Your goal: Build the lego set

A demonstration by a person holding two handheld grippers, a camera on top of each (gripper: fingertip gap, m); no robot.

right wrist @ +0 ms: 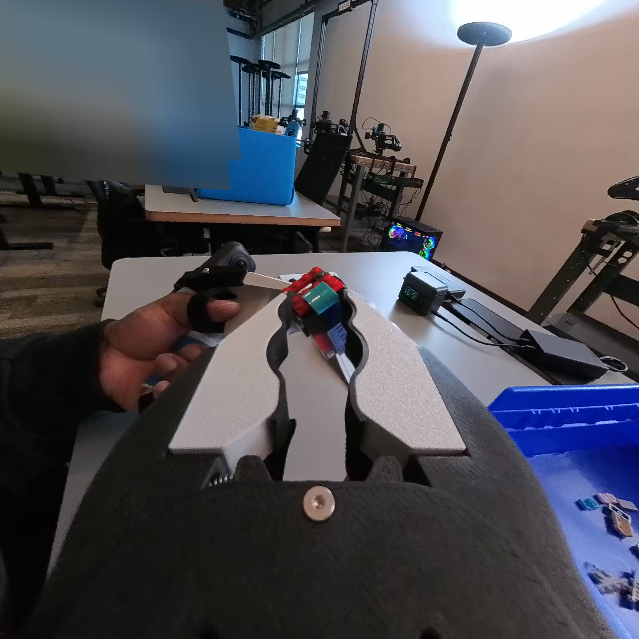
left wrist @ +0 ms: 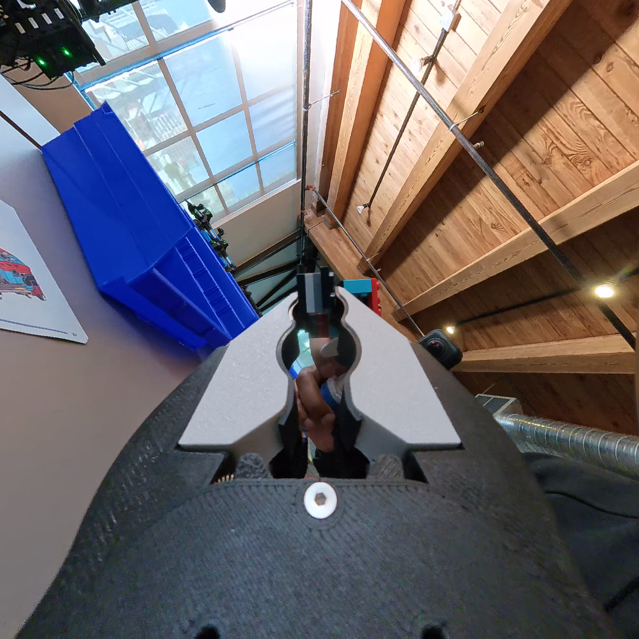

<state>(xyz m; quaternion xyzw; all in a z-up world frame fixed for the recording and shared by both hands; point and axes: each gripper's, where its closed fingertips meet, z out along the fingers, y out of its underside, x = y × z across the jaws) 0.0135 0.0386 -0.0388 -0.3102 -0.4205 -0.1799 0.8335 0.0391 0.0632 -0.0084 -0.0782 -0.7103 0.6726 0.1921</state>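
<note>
The lego model (right wrist: 316, 299) is a small cluster of red, teal, black and blue bricks, held above the table between both grippers. My right gripper (right wrist: 315, 302) is shut on it, with the bricks filling the gap at the fingertips. The left gripper's finger plate (right wrist: 262, 280) meets the model from the left. In the left wrist view, my left gripper (left wrist: 316, 301) is shut on a dark grey and black part of the model (left wrist: 311, 287). The teal and red bricks (left wrist: 363, 288) show just behind its right fingertip. The lower part of the model is hidden by the fingers.
A blue bin (right wrist: 570, 408) at the right holds several loose bricks (right wrist: 615, 518); it also shows in the left wrist view (left wrist: 138, 224). An instruction sheet (left wrist: 27, 276) lies on the grey table (right wrist: 145, 276). Black chargers and cables (right wrist: 422, 294) sit far right. A hand (right wrist: 145, 345) holds the left gripper. My hands' fingertips stand some 5 centimeters from each other.
</note>
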